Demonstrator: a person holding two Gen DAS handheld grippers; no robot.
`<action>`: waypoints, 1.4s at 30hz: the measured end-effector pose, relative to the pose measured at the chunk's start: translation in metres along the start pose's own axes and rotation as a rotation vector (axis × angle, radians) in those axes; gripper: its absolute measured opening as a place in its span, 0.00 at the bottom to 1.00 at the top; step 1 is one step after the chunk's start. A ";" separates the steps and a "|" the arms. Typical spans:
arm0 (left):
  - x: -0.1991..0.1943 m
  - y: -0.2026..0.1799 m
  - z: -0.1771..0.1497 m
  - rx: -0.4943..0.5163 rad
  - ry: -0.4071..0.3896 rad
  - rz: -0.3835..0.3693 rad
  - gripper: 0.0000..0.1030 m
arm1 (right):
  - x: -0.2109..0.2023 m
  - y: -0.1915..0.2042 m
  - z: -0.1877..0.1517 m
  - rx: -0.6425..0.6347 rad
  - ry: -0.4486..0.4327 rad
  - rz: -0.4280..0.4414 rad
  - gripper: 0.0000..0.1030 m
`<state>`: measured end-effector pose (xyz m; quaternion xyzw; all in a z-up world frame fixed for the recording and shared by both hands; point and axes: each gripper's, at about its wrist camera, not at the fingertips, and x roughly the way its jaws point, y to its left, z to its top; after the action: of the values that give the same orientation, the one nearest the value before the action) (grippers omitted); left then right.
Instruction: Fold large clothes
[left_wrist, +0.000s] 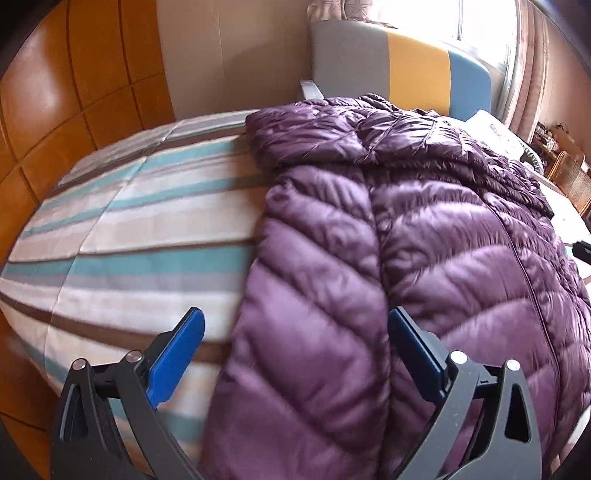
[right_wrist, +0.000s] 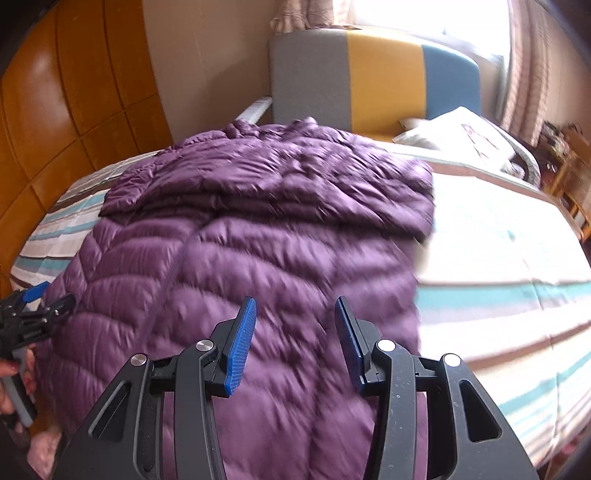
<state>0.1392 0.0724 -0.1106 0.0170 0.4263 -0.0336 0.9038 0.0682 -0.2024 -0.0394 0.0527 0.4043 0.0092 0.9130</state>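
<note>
Hovering over purple down jacket (right_wrist: 229, 236) w/ both grippers, nothing being held. Jacket is lying on striped bedspread (left_wrist: 122, 236), occupying the bed's side nearer the wooden wall panels (left_wrist: 48, 103), top end near the gray/yellow/blue headboard (right_wrist: 373, 70).

Left gripper (left_wrist: 295, 332): jaws standing wide apart, straddling the jacket's left edge from above; pads not pressing fabric. Right gripper (right_wrist: 293, 332): jaws partly apart, empty, hanging over the lower body panel. Left gripper is also showing at the left margin of right wrist view, person's hand (right_wrist: 11, 384) on its handle.

Orientation: long axis is running from near edge of bed toward headboard. Upper part looks already folded across, lying as a crosswise band w/ sleeve/hood area on top; can't tell which end is collar. Center seam or zip is running along the long axis.

Risks (judgement):
- Shiny quilted shell is looking slippery + puffy; shallow pinch prob. catching top layer only, so fold dragging unevenly.
- Trapped air may be springing folded band back open.
- Lower end is overhanging bed edge; uneven lift betw. hands could be sliding the whole thing off.
- Pillow (right_wrist: 454, 133) sitting well apart, no snag expected.
</note>
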 end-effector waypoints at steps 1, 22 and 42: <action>-0.002 0.004 -0.004 -0.007 0.007 -0.022 0.86 | -0.005 -0.006 -0.007 0.014 0.006 -0.003 0.43; -0.044 0.026 -0.066 0.052 0.011 -0.168 0.63 | -0.051 -0.070 -0.120 0.167 0.169 0.017 0.43; -0.083 0.014 -0.063 0.069 -0.092 -0.310 0.06 | -0.067 -0.059 -0.105 0.115 0.066 0.237 0.06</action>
<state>0.0394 0.0943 -0.0870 -0.0196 0.3805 -0.1882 0.9052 -0.0562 -0.2558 -0.0664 0.1518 0.4249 0.0956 0.8873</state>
